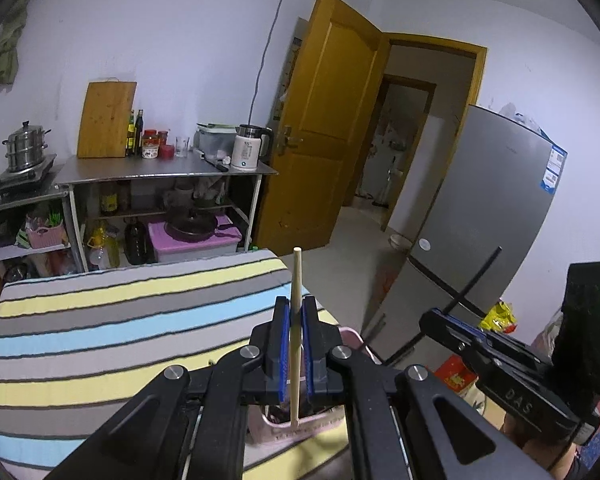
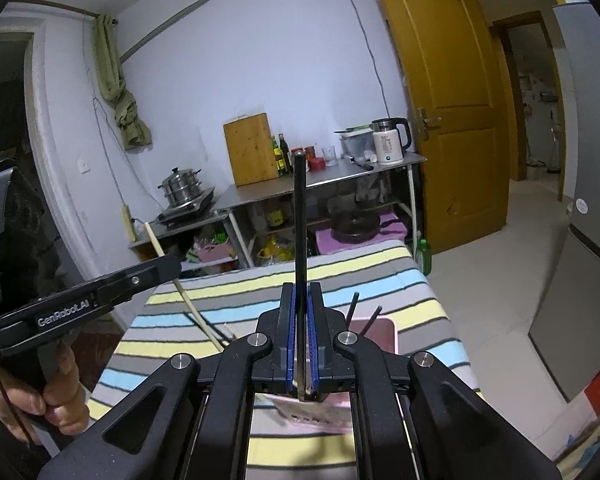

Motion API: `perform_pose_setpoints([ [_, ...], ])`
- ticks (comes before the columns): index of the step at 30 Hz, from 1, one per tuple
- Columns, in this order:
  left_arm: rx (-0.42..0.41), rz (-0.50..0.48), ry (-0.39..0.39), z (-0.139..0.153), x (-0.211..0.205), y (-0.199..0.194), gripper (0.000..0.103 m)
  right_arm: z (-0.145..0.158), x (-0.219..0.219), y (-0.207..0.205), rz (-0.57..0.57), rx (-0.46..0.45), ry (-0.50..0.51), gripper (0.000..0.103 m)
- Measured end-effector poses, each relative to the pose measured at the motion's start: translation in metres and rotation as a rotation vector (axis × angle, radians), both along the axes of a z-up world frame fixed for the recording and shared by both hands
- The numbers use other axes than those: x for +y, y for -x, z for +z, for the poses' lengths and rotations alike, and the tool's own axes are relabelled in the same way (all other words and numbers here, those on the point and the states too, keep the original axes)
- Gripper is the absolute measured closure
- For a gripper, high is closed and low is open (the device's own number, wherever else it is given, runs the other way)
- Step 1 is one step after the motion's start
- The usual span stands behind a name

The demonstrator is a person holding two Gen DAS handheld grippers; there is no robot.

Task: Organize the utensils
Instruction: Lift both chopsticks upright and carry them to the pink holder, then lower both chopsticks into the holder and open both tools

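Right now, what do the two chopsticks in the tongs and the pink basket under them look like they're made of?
The light chopstick in the left tongs looks like bare wood or bamboo: pale tan, matte. The black chopstick in the right tongs is smooth and uniformly dark, perhaps plastic or lacquered wood; I can't tell which. The pink basket looks like molded plastic, with slotted walls.

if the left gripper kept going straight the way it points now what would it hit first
Probably the striped mattress: the left gripper, shut on a wooden chopstick, points across it toward the metal kitchen shelf beyond. Depth is unclear; it might pass above.
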State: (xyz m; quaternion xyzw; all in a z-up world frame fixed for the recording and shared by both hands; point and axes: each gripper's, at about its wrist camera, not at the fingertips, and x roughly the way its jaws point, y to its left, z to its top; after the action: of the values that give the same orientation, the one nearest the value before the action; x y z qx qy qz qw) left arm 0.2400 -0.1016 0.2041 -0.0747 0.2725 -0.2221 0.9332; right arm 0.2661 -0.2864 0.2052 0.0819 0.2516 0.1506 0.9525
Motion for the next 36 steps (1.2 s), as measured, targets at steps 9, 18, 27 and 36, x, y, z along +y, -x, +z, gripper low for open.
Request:
perform_pose_setpoints([
  [9, 0.022, 0.008, -0.012, -0.029, -0.008, -0.019, 0.097, -0.022, 0.005, -0.013, -0.004, 0.031, 0.012, 0.098],
  [18, 0.011, -0.020, -0.032, -0.049, -0.016, -0.015, 0.097, -0.041, 0.016, -0.014, 0.008, 0.055, 0.028, 0.098],
  [27, 0.028, -0.040, -0.077, -0.074, -0.024, -0.009, 0.097, -0.055, 0.017, -0.017, 0.013, 0.082, 0.037, 0.098],
  [36, 0.072, -0.048, -0.087, -0.096, -0.022, -0.008, 0.097, -0.073, 0.023, -0.022, 0.023, 0.127, 0.047, 0.098],
])
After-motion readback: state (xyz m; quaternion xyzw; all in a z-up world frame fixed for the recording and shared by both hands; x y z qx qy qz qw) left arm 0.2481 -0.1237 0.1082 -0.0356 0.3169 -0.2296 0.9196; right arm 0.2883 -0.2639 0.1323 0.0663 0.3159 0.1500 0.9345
